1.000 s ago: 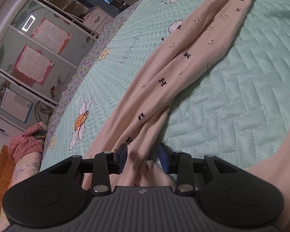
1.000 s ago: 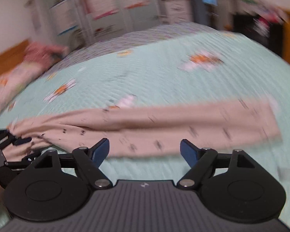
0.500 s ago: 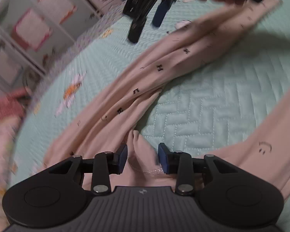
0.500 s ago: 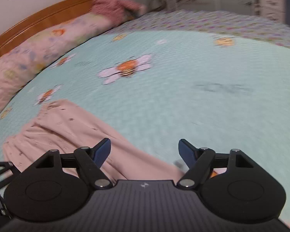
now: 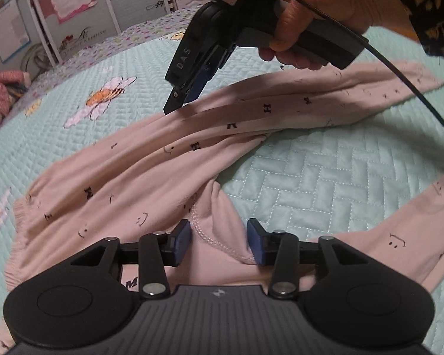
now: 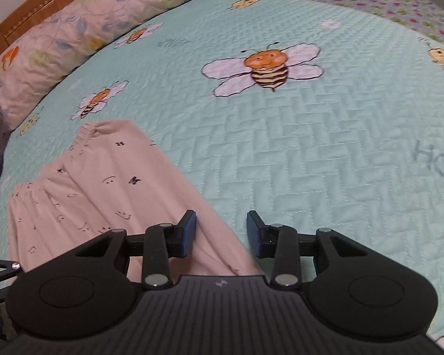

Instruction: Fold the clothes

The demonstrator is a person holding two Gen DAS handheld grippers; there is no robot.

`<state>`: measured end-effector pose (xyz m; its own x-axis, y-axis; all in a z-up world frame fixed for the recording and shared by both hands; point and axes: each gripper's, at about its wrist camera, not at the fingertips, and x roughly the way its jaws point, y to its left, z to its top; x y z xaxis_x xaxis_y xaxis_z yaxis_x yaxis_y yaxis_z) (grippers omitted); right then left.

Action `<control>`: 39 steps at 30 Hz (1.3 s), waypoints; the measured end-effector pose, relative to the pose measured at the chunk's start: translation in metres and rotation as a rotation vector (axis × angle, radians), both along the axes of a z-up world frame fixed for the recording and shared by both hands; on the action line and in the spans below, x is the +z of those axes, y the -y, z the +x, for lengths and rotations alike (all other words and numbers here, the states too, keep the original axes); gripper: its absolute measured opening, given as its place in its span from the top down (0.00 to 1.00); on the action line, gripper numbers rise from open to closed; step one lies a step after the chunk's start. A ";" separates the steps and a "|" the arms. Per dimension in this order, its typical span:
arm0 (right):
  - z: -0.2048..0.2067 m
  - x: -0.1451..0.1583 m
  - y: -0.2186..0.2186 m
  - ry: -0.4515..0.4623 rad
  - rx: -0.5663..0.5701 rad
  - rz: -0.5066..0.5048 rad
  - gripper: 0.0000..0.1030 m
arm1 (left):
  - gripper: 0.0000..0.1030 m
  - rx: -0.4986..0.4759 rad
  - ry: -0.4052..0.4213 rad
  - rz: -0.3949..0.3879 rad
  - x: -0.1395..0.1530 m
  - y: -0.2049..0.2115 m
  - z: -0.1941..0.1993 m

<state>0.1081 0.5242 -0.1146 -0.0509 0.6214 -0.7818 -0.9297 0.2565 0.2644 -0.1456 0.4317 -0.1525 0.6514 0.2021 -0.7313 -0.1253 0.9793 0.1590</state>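
Pink trousers [image 5: 168,165] printed with letters and smileys lie spread on the mint quilted bedspread [image 5: 325,183]. My left gripper [image 5: 219,242] hovers low over the crotch seam. Its jaws are opening, and a ridge of the fabric lies loose between the blue pads [image 5: 182,241]. My right gripper [image 5: 182,99], held in a hand [image 5: 310,14], points down at the upper edge of one trouser leg. In the right wrist view my right gripper [image 6: 222,233] straddles the edge of the trousers [image 6: 109,189] near the gathered waistband. Its jaws are closing, with cloth between them but not pinched.
A floral pillow [image 6: 59,44] and a wooden headboard [image 6: 29,3] lie beyond the waistband. Wardrobe doors with pink posters [image 5: 68,0] stand behind the bed. A red knitted item [image 5: 0,88] sits at the far left. The right gripper's cable [image 5: 399,74] hangs across the leg.
The right gripper swung from the trouser leg's end to the waistband side and its jaws narrowed. The left jaws widened and the fabric between them slackened. The left view rolled.
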 end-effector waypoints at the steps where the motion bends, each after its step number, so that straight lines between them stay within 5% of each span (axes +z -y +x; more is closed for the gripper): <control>1: 0.000 0.000 -0.003 -0.002 0.008 -0.010 0.61 | 0.53 0.001 0.006 -0.015 0.000 -0.003 -0.001; 5: -0.009 -0.001 -0.013 0.023 0.074 -0.074 0.64 | 0.51 -0.002 0.027 -0.058 -0.002 -0.011 -0.006; 7: -0.016 0.000 -0.018 0.039 0.100 -0.104 0.98 | 0.50 -0.002 0.035 -0.085 -0.002 -0.016 -0.008; 12: -0.042 0.010 -0.035 0.237 0.169 -0.175 0.98 | 0.48 -0.011 0.054 -0.124 -0.004 -0.022 -0.013; 15: -0.032 0.019 -0.057 0.413 0.118 -0.181 0.98 | 0.47 -0.019 0.062 -0.135 -0.005 -0.023 -0.016; 19: -0.021 0.016 -0.097 0.465 0.087 -0.177 0.98 | 0.47 -0.026 0.064 -0.159 -0.005 -0.027 -0.018; 24: -0.018 -0.005 -0.117 0.447 0.127 -0.254 0.97 | 0.45 -0.027 0.070 -0.184 -0.005 -0.028 -0.018; 26: -0.009 -0.002 -0.110 0.423 0.086 -0.251 0.86 | 0.45 -0.030 0.076 -0.188 -0.005 -0.029 -0.019; 28: -0.001 0.002 -0.104 0.410 0.040 -0.263 0.61 | 0.44 -0.029 0.078 -0.197 -0.006 -0.031 -0.019; 33: -0.008 0.039 -0.101 0.407 -0.057 -0.189 0.58 | 0.37 -0.016 0.083 -0.242 -0.006 -0.035 -0.020; 36: -0.032 0.051 -0.123 0.267 0.054 -0.070 0.58 | 0.36 -0.013 0.088 -0.254 -0.006 -0.036 -0.021; 39: -0.070 0.036 -0.165 0.263 0.228 -0.084 0.58 | 0.35 -0.011 0.101 -0.276 -0.007 -0.039 -0.024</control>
